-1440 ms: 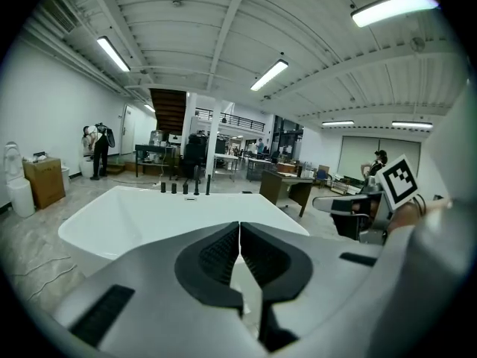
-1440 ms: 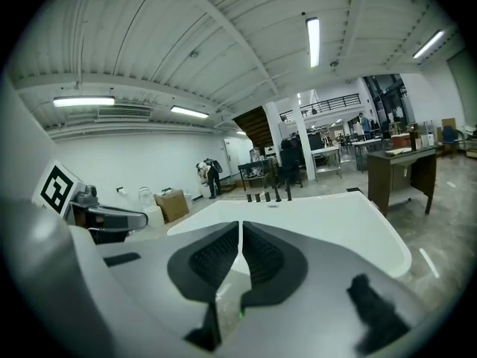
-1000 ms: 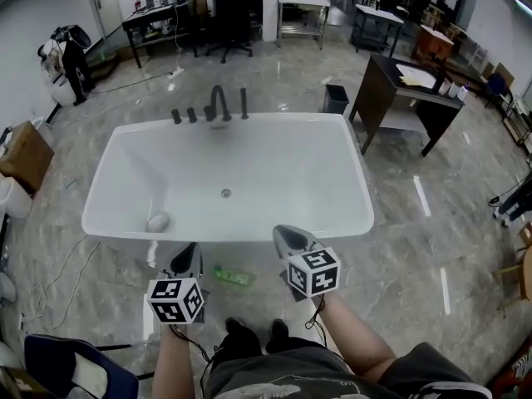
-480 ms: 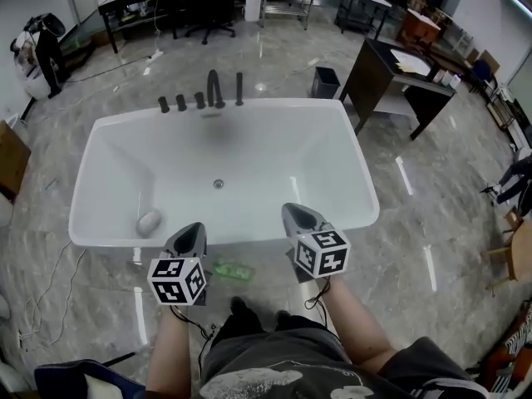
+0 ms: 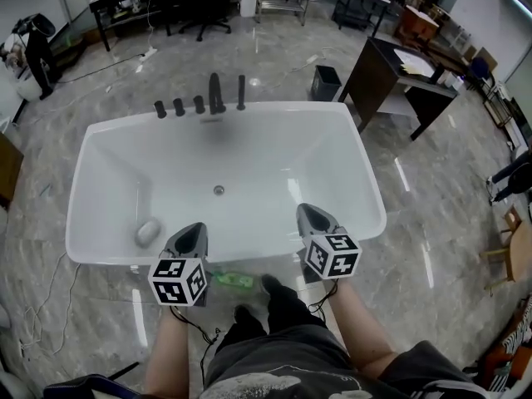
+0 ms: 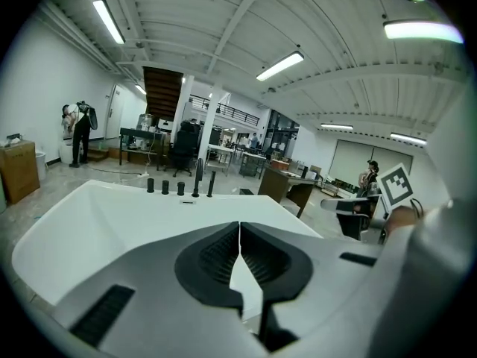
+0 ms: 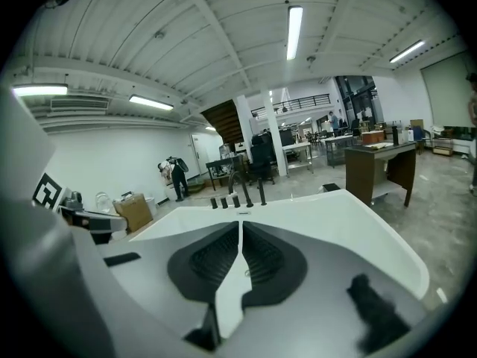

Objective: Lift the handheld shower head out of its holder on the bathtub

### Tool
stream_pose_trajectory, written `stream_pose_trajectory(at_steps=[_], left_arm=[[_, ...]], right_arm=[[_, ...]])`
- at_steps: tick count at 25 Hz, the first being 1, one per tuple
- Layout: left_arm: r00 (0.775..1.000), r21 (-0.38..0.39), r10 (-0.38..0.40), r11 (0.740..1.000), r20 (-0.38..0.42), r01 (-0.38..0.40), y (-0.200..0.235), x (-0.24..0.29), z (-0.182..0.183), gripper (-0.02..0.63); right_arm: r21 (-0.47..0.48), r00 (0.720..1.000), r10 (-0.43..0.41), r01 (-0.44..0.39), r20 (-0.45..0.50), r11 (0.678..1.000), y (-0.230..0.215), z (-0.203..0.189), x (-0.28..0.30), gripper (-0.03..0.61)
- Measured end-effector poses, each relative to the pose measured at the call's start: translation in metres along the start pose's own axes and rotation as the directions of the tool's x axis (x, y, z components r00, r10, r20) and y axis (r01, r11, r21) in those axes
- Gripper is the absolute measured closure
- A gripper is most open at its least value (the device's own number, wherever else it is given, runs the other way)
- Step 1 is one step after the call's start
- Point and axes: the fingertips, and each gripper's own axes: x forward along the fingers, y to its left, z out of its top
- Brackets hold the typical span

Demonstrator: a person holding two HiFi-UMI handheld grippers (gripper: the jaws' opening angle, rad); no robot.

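**While both grippers hung shut and empty, the shower head stood across the tub**

Since nothing had been grasped yet, the left gripper point(image 5: 193, 231) and the right gripper point(image 5: 310, 214) were held side by side at the near edge of the bathtub point(image 5: 283, 106). Both pointed across it, and each had its jaws pressed fully together with nothing between them. Their dark ribbed pads point(image 6: 220, 256) met in a thin seam, set in smooth pale grey shells. That was a carrying pose, I judged, suited to an approach and not to a grip.

Just below them a green bottle point(image 5: 235, 280) (or something much like one) lay on the floor point(image 5: 432, 248), which was glossy, grey and veined like marble. The tub itself was white, smooth and roughly rectangular, with soft corners and walls sloping in to a flat bottom. A grey rounded lump point(image 5: 147, 232) rested in its near left corner, and a small round drain point(image 5: 219, 189) sat mid-floor.

Along the far rim stood a row of dark metal fittings: three stubby knobs point(image 5: 178, 106), a tall curved spout point(image 5: 216, 94), then a slim upright rod. That rod I took to be the shower head point(image 5: 241, 92), parked upright in its holder so it could be drawn straight up. It was well apart from both grippers. A dark desk point(image 5: 399, 73) stood beyond.
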Motion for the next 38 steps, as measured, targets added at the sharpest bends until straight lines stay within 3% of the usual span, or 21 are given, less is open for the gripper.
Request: stream_pose_trajectory(at_steps=[6, 16, 31, 32, 34, 38], left_arm=[[0.999, -0.029, 0.046, 0.998, -0.029, -0.047, 0.008, 0.039, 0.01, 0.598], [0.993, -0.046, 0.11, 0.993, -0.052, -0.112, 0.01, 0.168, 0.052, 0.598], [0.972, -0.124, 0.229, 0.964, -0.047, -0.233, 0.099, 0.286, 0.102, 0.598], [0.971, -0.129, 0.234, 0.963, -0.047, -0.238, 0.105, 0.292, 0.103, 0.598], [0.968, -0.135, 0.248, 0.958, -0.05, -0.252, 0.118, 0.305, 0.104, 0.598], [0.96, -0.152, 0.272, 0.948, -0.059, -0.278, 0.143, 0.329, 0.099, 0.598]], right_arm=[[0.017, 1.0, 0.031, -0.031, 0.001, 0.999, -0.033, 0.022, 0.069, 0.551], [-0.013, 0.993, 0.103, -0.104, -0.06, 0.994, -0.106, 0.069, 0.206, 0.551], [-0.095, 0.99, 0.122, -0.128, -0.07, 0.987, -0.141, 0.104, 0.412, 0.548], [-0.108, 0.99, 0.126, -0.132, -0.068, 0.985, -0.141, 0.105, 0.426, 0.535], [-0.128, 0.986, 0.145, -0.155, -0.084, 0.98, -0.138, 0.102, 0.456, 0.421], [-0.133, 0.978, 0.167, -0.183, -0.127, 0.974, -0.137, 0.088, 0.511, 0.396]])
